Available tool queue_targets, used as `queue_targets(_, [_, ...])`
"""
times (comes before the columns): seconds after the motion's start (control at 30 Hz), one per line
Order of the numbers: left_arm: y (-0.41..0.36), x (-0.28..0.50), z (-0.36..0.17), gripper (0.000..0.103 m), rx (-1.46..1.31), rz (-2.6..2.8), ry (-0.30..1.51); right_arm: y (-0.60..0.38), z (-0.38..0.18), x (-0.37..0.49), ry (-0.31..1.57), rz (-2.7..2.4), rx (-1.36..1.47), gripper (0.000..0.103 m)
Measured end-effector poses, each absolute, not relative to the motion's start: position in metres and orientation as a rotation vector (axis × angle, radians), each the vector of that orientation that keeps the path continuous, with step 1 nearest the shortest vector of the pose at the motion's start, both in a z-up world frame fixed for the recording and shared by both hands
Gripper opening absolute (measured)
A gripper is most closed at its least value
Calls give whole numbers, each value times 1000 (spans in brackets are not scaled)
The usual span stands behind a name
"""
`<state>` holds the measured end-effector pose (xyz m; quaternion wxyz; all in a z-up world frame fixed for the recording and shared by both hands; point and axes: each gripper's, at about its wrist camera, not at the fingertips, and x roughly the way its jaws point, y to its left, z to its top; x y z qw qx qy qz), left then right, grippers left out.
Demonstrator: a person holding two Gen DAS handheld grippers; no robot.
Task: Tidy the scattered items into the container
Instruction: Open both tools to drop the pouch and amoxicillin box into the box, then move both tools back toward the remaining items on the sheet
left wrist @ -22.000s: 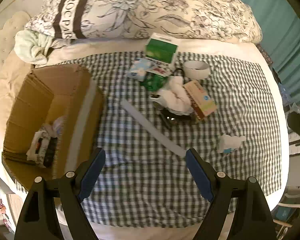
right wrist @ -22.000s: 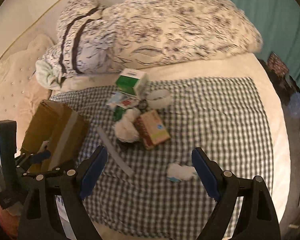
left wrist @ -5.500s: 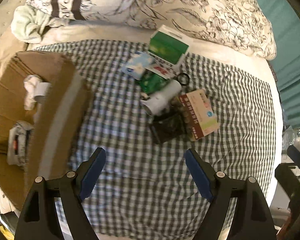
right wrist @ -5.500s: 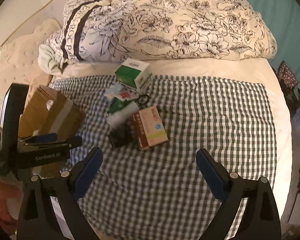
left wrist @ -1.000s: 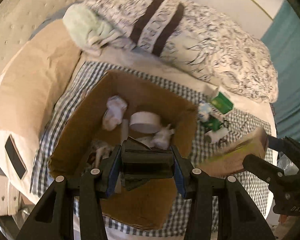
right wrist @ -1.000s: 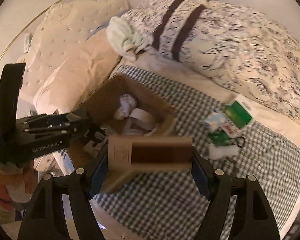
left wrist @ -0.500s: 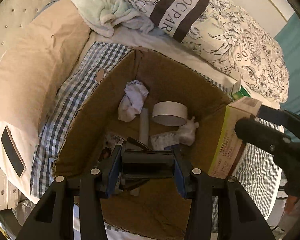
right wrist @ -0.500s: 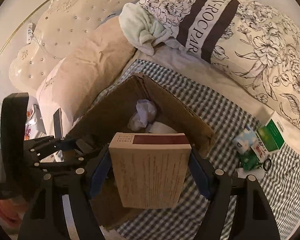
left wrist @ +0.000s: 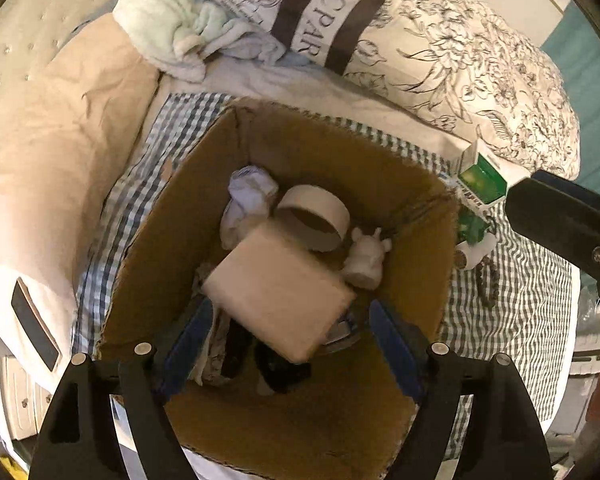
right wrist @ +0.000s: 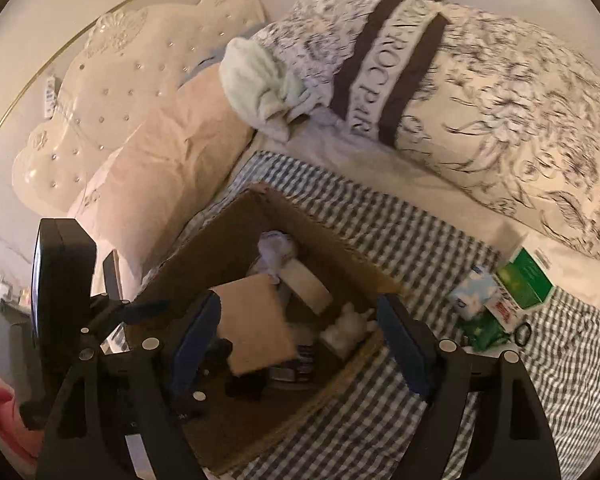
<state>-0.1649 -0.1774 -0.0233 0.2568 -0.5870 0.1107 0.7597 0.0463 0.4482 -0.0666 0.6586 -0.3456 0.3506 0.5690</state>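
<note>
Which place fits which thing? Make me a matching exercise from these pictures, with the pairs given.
Things:
1. tape roll
2. green box
3. mint towel
4. tan box

Places:
A. on the bedding by the floral pillow
B. on the checked cloth, outside the cardboard box
C. tilted, topmost in the cardboard box
D. in the cardboard box, beside the white sock

Pairs: 1-D, 2-B, 3-A, 4-C

– What is seen between the left gripper's [left wrist: 288, 344] jaws?
– A tan box [left wrist: 278, 294], tilted, untouched by the just-opened blue pads, inside the carton [left wrist: 160, 240].
– And beneath?
– A tape roll [left wrist: 314, 216], a white cloth [left wrist: 248, 204], a dark item [left wrist: 280, 368].
</note>
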Motion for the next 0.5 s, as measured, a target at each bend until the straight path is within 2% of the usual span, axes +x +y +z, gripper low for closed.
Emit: queue_targets(0.5, [-68, -85, 10, 84, -1417, 1976, 396, 319, -20, 168, 803, 1044, -621, 81])
